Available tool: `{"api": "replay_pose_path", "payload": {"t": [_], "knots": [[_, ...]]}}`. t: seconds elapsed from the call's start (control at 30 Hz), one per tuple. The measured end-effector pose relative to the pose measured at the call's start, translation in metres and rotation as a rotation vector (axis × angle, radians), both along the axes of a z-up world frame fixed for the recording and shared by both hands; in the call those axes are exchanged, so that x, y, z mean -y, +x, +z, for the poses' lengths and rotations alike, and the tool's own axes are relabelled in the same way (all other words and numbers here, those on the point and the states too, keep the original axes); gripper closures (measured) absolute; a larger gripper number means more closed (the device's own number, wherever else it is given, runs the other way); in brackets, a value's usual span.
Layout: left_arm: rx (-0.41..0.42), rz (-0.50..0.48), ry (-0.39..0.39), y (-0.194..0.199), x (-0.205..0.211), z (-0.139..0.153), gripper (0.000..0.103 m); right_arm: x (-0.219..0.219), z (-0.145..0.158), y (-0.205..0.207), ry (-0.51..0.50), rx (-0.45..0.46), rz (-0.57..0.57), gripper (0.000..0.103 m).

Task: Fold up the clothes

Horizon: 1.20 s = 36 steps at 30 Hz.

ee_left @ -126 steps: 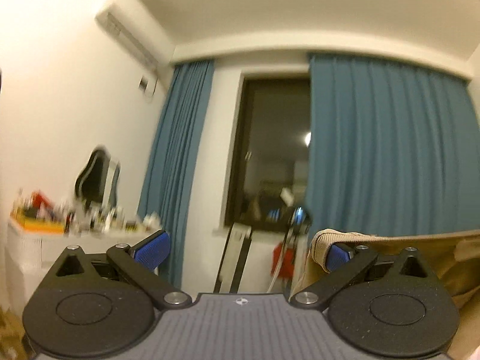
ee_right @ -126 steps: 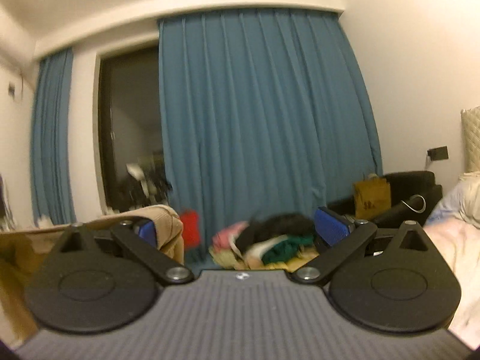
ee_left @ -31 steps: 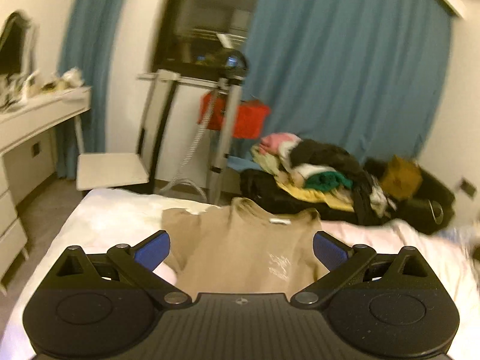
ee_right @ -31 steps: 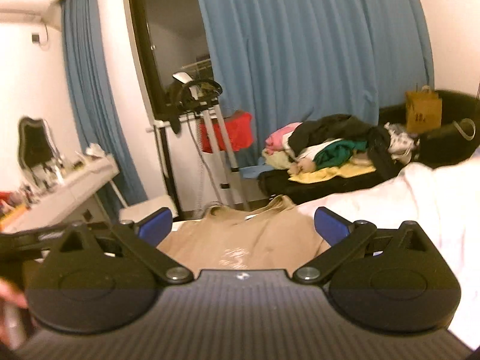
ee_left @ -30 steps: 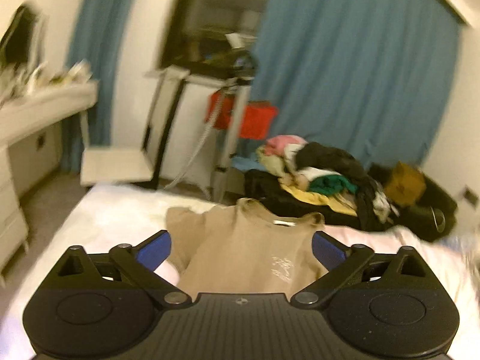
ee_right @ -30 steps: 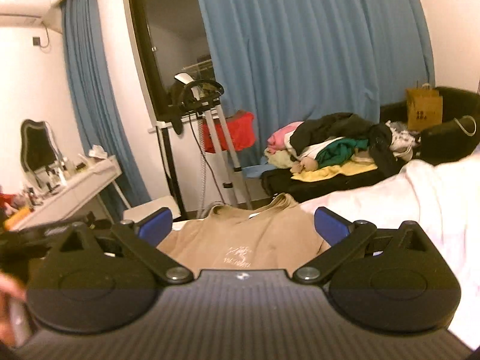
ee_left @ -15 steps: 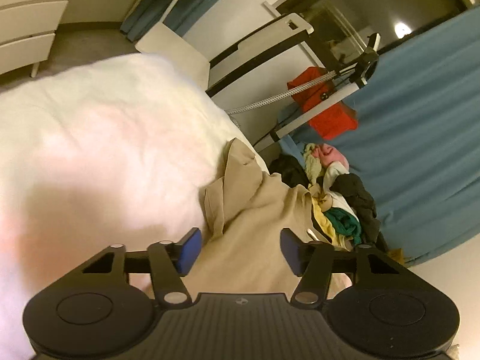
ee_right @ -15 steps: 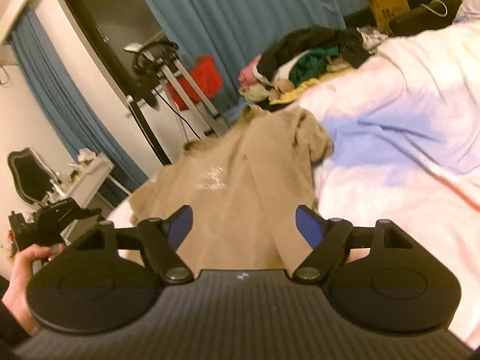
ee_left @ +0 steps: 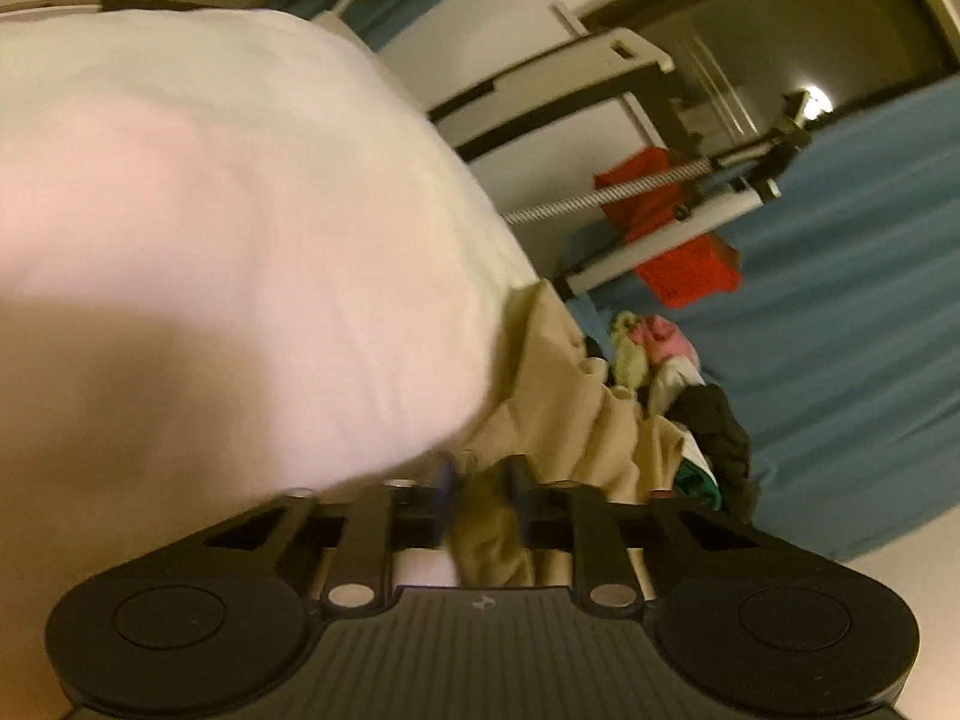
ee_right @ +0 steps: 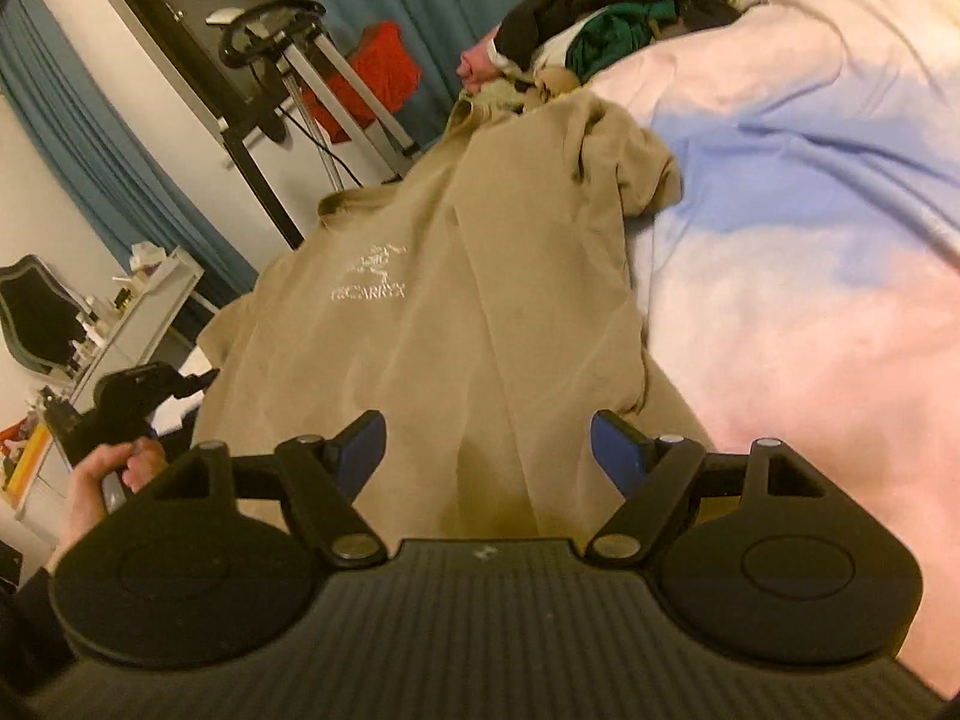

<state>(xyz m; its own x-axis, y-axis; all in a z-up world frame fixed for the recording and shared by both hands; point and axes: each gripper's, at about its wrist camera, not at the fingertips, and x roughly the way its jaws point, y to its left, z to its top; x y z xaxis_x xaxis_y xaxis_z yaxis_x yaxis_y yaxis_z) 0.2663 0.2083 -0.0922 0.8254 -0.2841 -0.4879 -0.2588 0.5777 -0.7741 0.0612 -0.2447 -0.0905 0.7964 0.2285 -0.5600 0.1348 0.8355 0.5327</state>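
Garment: the tan T-shirt (ee_right: 456, 312) lies spread on the bed cover (ee_right: 810, 276), chest print facing up, collar at the far end from your right claw. Its hem end runs under and between that claw's fingers.

Fold status: no fold is made yet, as far as the frames show. The body is roughly flat with long creases. The sleeve (ee_right: 636, 174) ahead and to the right of your right claw is bunched up, not laid out.

Left claw: your left claw (ee_left: 480, 492) is closing, and tan cloth (ee_left: 486, 528) fills the narrow gap between its blue pads. It appears to pinch a gathered edge of the shirt on that side. The frame is blurred, so which edge cannot be told.

Right claw: your right claw (ee_right: 486, 450) stands wide apart over the hem. Cloth lies between the fingers, but the pads do not press on it. It holds nothing.

Left hand: your hand (ee_right: 114, 474) on the other tool shows low to the left of the right claw, at the shirt's left edge.

Remaining, by judgement: secure the right side, smooth the bunched sleeve, bring the sides in, then fold hem to collar. Nearly all of this garment's work is still ahead.

Backlog: a heap of mixed clothes (ee_right: 600, 18) sits beyond the shirt's collar, far ahead of both claws, unfolded.

Risk: a one-sided grip may drag the shirt askew on the soft cover.
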Motion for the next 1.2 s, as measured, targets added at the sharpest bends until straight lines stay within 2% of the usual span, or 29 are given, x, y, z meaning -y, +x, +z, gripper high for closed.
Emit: {"api": "replay_pose_path", "payload": {"t": [0.07, 0.2, 0.33, 0.43, 0.47, 0.53, 0.6, 0.63, 0.67, 0.7, 0.83, 0.9, 1.0, 1.03, 1.07, 1.1, 1.17, 1.2], "knots": [[0.044, 0.038, -0.02, -0.007, -0.004, 0.006, 0.096, -0.002, -0.003, 0.002, -0.015, -0.001, 0.003, 0.025], [0.103, 0.128, 0.004, -0.031, -0.02, 0.031, 0.097, -0.006, -0.007, 0.008, -0.069, 0.0, -0.001, 0.026], [0.078, 0.166, 0.08, -0.051, -0.035, 0.046, 0.097, -0.009, -0.011, 0.01, -0.113, -0.006, 0.001, 0.028], [0.066, 0.16, 0.088, -0.058, -0.045, 0.043, 0.095, -0.009, -0.01, 0.008, -0.114, -0.008, -0.002, 0.028], [0.062, 0.176, 0.045, -0.061, -0.053, 0.041, 0.093, -0.009, -0.009, 0.007, -0.111, -0.009, -0.004, 0.028], [0.058, 0.222, -0.027, -0.062, -0.065, 0.036, 0.087, -0.009, -0.009, 0.006, -0.103, -0.01, -0.008, 0.028], [0.061, 0.245, -0.079, -0.058, -0.076, 0.032, 0.073, -0.009, -0.008, 0.005, -0.096, -0.012, -0.01, 0.028], [0.057, 0.252, -0.095, -0.053, -0.079, 0.029, 0.056, -0.008, -0.008, 0.005, -0.093, -0.013, -0.012, 0.028], [0.051, 0.242, -0.101, -0.046, -0.082, 0.026, 0.05, -0.008, -0.008, 0.005, -0.091, -0.012, -0.012, 0.027], [0.045, 0.228, -0.106, -0.038, -0.085, 0.022, 0.05, -0.008, -0.008, 0.005, -0.091, -0.013, -0.012, 0.027], [0.037, 0.173, 0.003, -0.009, -0.078, 0.017, 0.05, -0.01, -0.01, 0.006, -0.101, -0.014, -0.008, 0.027], [0.047, 0.102, 0.056, 0.004, -0.068, 0.018, 0.049, -0.011, -0.011, 0.006, -0.105, -0.016, -0.006, 0.027], [0.078, 0.0, 0.104, 0.015, -0.048, 0.022, 0.041, -0.013, -0.012, 0.008, -0.114, -0.017, 0.0, 0.025], [0.07, -0.039, 0.14, 0.019, -0.038, 0.022, 0.041, -0.014, -0.012, 0.009, -0.12, -0.017, 0.002, 0.024], [0.068, -0.063, 0.221, 0.02, -0.025, 0.024, 0.043, -0.015, -0.013, 0.01, -0.127, -0.018, 0.003, 0.024], [0.067, -0.084, 0.308, 0.022, -0.012, 0.027, 0.046, -0.016, -0.013, 0.01, -0.133, -0.018, 0.005, 0.024], [0.072, -0.135, 0.477, 0.024, 0.015, 0.031, 0.073, -0.018, -0.014, 0.011, -0.148, -0.017, 0.009, 0.024], [0.073, -0.155, 0.547, 0.022, 0.026, 0.033, 0.079, -0.018, -0.014, 0.011, -0.154, -0.016, 0.011, 0.024]]}}
